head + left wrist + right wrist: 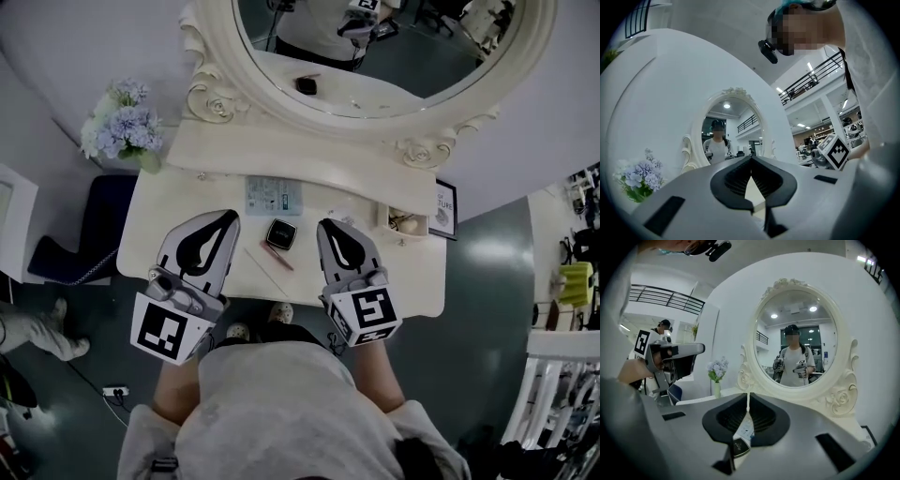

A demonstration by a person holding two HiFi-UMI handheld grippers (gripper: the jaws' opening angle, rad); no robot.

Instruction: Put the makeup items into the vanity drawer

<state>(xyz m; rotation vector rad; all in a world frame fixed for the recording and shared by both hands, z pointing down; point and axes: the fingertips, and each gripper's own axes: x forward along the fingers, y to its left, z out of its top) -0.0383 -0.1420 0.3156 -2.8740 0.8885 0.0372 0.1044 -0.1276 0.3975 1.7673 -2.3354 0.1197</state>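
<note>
A black square compact [281, 232] lies on the cream vanity top [412, 267] between my two grippers. A pink pencil [277, 255] and a thin white stick [265, 272] lie just in front of it, and a pale blue packet [273, 195] lies behind it. My left gripper [228, 216] hovers left of the compact, its jaws shut and empty. My right gripper [328, 225] hovers to the right, also shut and empty. The right gripper view shows the compact [740, 446] and packet [746, 427] through the slit below the closed tips [748, 399]. Vanity top shows below the left tips [751, 161].
An oval mirror [375, 56] in an ornate frame stands at the back. A small open drawer [405, 222] with pale items sits on the raised shelf at right, beside a framed card [444, 208]. Lilac flowers [122, 122] stand at back left. A dark blue seat [103, 225] is left of the vanity.
</note>
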